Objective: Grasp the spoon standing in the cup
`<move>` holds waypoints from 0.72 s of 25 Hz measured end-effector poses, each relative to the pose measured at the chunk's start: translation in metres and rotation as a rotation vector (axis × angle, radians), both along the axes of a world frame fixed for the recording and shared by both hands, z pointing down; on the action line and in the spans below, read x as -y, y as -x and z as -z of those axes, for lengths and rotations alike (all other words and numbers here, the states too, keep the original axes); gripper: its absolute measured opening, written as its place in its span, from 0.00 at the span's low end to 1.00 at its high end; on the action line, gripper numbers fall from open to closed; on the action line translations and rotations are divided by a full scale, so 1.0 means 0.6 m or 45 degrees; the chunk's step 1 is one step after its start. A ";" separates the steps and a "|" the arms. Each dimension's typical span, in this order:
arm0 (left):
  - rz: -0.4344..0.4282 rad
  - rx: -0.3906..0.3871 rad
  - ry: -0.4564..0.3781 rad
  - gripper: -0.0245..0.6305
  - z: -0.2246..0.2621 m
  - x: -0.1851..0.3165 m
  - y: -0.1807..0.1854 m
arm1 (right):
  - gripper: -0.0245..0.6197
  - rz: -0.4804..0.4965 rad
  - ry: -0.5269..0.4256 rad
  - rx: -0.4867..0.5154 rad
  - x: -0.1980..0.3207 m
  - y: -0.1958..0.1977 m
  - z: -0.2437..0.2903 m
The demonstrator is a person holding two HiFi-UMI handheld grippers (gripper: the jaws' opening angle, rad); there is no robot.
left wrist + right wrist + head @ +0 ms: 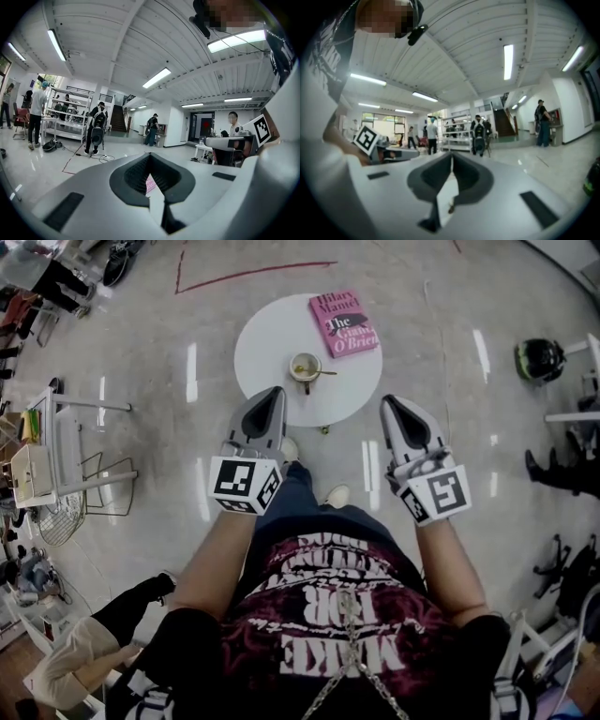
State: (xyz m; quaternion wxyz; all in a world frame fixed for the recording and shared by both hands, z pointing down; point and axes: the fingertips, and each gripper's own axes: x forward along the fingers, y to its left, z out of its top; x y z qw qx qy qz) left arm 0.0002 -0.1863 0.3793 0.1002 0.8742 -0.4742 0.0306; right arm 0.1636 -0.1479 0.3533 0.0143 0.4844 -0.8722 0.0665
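**Both grippers shut and empty, spoon resting in the cup**

The right gripper has its jaws pressed together with nothing clamped between them. The left gripper is the same, its tips meeting and holding nothing. In the head view both are held out in front of the person, near the closer edge of the round white surface and well short of the cup.

The cup stands near the middle of that surface, just beside the lower corner of a pink book. The spoon sits in it, with its thin handle leaning out over the rim toward the right of the head view. Neither gripper touches it.

The spoon looks slim, stiff and light, probably metal, so it is likely smooth and apt to slip or swivel between the pads. The best place to hold it appears to be the bare stretch of handle clear of the rim, gripped across its narrow width. The cup is small and probably light too, so a sideways push on the handle could tip or slide it.
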 end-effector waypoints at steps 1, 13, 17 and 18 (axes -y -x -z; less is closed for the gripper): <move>-0.002 0.001 -0.005 0.07 0.002 -0.007 -0.002 | 0.10 0.008 -0.005 0.000 -0.006 0.002 0.003; -0.017 0.027 -0.017 0.07 0.008 -0.050 -0.017 | 0.09 0.056 -0.008 -0.001 -0.047 0.010 0.002; -0.015 0.035 -0.017 0.07 0.009 -0.058 -0.020 | 0.09 0.071 -0.005 0.001 -0.053 0.009 0.003; -0.015 0.037 -0.018 0.07 0.010 -0.060 -0.020 | 0.09 0.073 -0.006 0.001 -0.054 0.009 0.004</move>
